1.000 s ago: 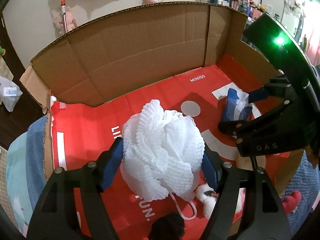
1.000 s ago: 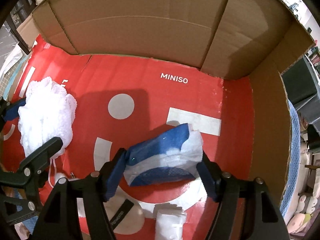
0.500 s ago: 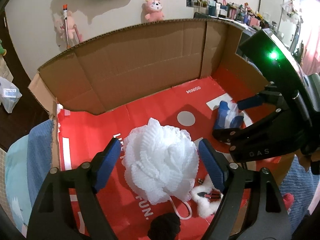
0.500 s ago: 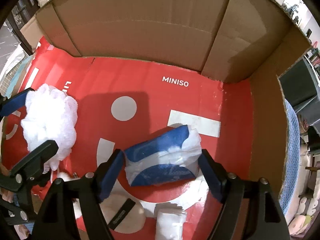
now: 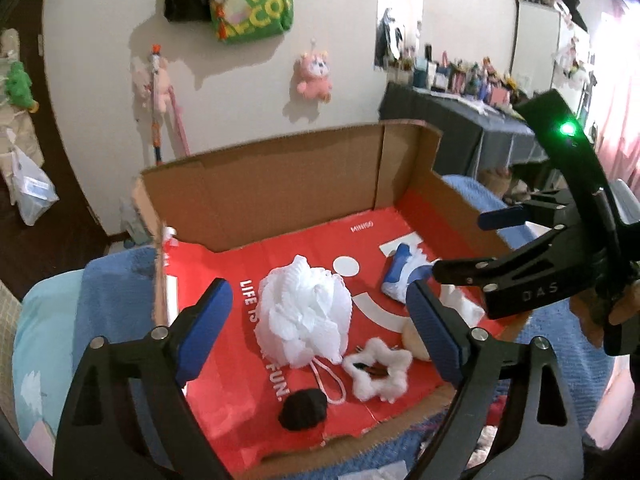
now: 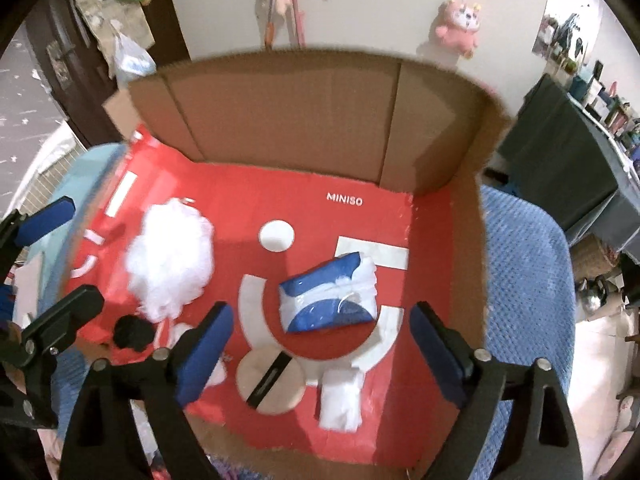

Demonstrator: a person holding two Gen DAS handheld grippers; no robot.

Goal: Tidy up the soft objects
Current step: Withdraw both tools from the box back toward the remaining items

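A white mesh bath pouf lies on the red floor of an open cardboard box; it also shows in the right wrist view. A blue-and-white soft packet lies right of the pouf, also in the left wrist view. My left gripper is open and empty, raised above and behind the pouf. My right gripper is open and empty, above and behind the packet. Near the front lie a white star-shaped scrunchie, a black pom, a round beige puff and a white wad.
The box has tall cardboard walls at the back and right and a low front edge. It rests on a blue blanket. A dark cluttered table stands at the back right. Plush toys hang on the wall.
Both grippers have opened and pulled back and up. The pouf and the blue-and-white packet were let go and now lie on the box floor.
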